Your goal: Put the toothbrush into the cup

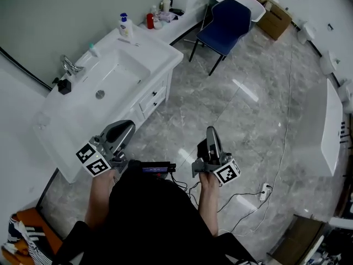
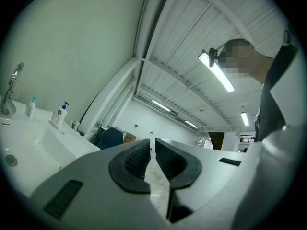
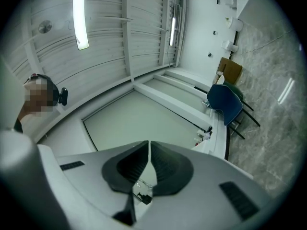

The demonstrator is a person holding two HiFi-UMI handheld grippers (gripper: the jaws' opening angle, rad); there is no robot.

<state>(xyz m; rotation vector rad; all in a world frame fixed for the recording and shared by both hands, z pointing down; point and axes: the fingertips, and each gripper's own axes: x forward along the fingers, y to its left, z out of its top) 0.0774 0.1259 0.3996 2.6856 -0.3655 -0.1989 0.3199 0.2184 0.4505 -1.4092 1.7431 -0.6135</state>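
Both grippers are held low in front of the person, over the floor beside a white vanity. My left gripper is shut and empty, close to the vanity's front edge. Out over the marble floor, my right gripper is also shut and empty. In the left gripper view the jaws stand nearly together with nothing between them. The right gripper looks the same in its own view. A thin pale object, possibly the toothbrush, lies on the counter behind the basin. I cannot make out a cup for certain.
The vanity carries a basin, a chrome faucet, a soap bottle, a black item and a red bottle. A blue chair stands beyond. Cables trail across the floor at right.
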